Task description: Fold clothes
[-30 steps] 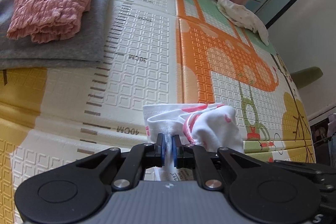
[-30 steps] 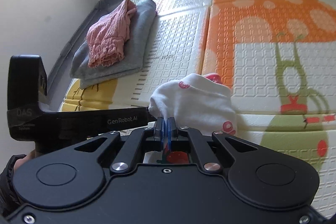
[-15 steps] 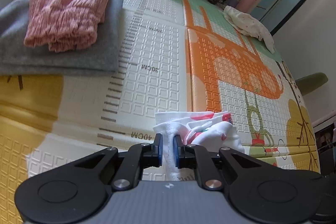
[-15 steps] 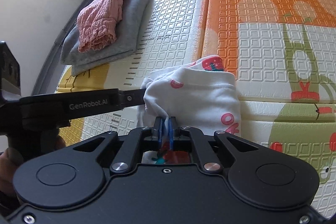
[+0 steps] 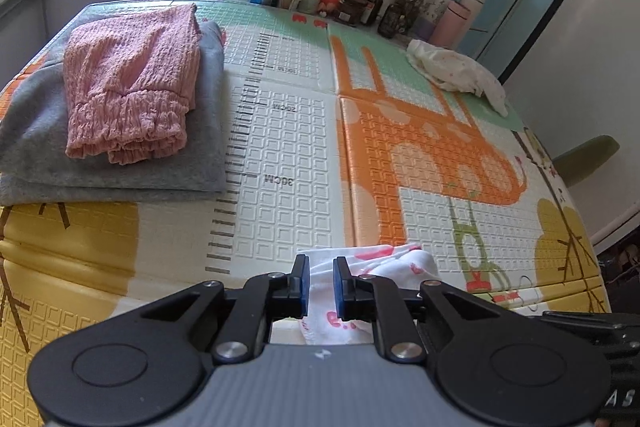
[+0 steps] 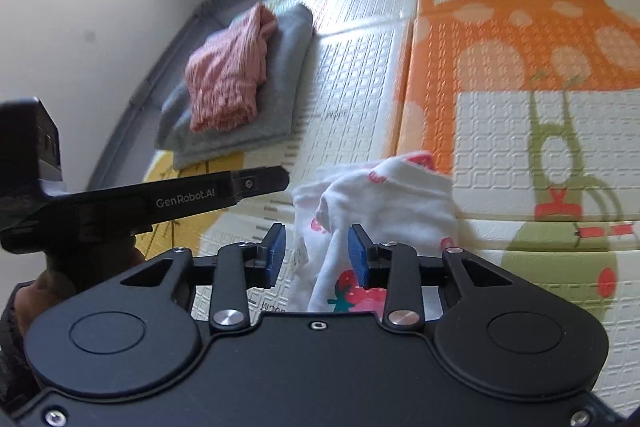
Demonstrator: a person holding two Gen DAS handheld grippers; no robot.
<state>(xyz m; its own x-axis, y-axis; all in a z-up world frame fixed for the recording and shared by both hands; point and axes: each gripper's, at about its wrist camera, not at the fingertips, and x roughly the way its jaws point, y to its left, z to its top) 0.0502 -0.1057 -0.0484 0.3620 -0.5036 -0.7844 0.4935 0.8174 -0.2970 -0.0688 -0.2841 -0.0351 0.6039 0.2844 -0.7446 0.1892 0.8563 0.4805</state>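
1. My left gripper (image 5: 321, 281) has its jaws a little apart, with cloth lying loose between them; my right gripper (image 6: 316, 254) is spread wide and holds nothing.
2. The white printed garment (image 6: 384, 203) lies bunched on the play mat (image 5: 288, 155) just ahead of both tools.
3. The pink top (image 5: 132, 87) sits folded on the grey sweater (image 5: 200, 155), so those look done.
4. The cream garment (image 5: 456, 73) at the far edge is unfolded; I judge it and this white one remain.

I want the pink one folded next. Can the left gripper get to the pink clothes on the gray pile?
Probably yes: the left gripper is open, and only bare mat lies between it and the pink garment.
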